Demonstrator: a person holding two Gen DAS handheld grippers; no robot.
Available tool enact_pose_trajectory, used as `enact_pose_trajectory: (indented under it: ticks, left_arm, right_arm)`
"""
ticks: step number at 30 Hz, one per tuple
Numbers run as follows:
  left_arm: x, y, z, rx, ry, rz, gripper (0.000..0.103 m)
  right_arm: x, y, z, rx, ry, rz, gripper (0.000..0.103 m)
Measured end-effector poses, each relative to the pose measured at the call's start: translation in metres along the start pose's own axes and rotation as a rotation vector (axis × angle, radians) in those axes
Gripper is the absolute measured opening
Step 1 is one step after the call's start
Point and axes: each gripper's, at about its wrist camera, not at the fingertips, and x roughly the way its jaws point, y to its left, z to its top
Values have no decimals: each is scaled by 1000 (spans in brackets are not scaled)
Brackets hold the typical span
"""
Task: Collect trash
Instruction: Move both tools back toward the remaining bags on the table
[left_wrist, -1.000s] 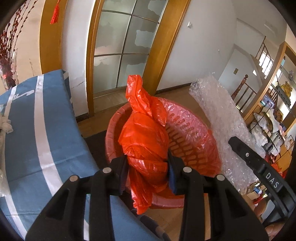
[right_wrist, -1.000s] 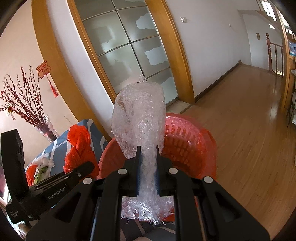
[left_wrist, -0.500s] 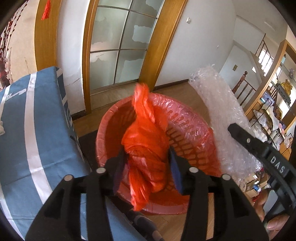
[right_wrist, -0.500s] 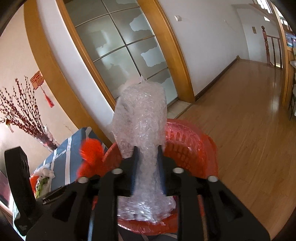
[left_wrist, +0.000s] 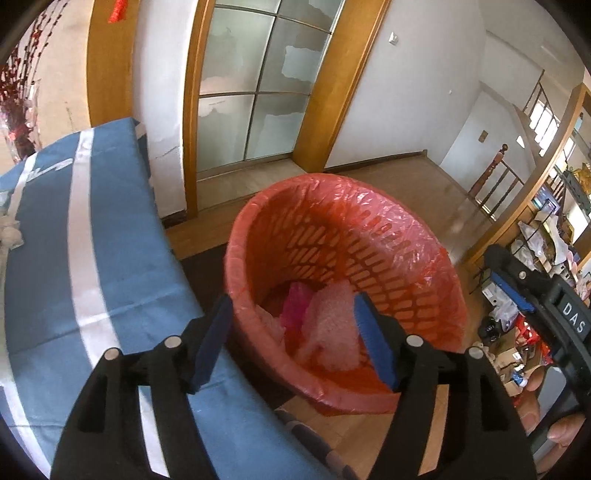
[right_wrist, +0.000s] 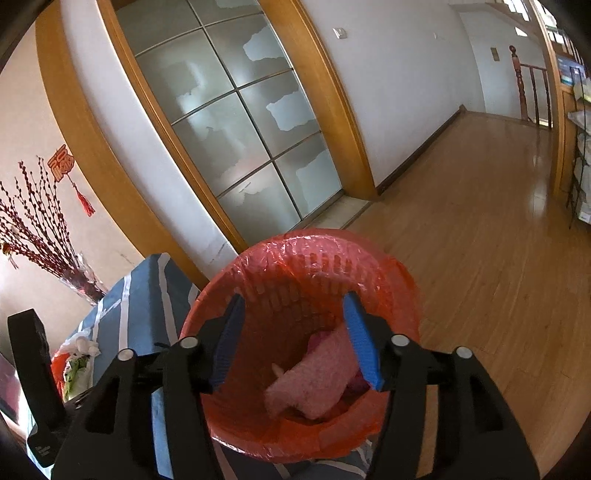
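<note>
In the right view alone, a vase (right_wrist: 79, 284) shows.

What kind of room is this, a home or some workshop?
Most likely a lived-in home: a wooden floor, a frosted-glass door in a wood frame, a stair railing, and a lined red wastebasket beside a blue striped cloth.

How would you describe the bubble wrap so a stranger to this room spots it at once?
Find the red basket lined with red plastic, on the wooden floor beside the blue-striped table. Look at its bottom: the bubble wrap lies there, a pale, bumpy, see-through sheet, unlike the smooth red bag crumpled beside it.
</note>
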Motion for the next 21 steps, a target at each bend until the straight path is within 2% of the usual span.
enact_pose_trajectory:
  ticks: [8,21]
  left_arm:
    - [-24,21,-14,-16,-18,62,72]
    - [-96,77,-48,-57,-97,193,74]
  right_arm:
    - [-10,9,-4,-28,-17,-15,67]
    - [-29,46,-15,-102,-25,24,67]
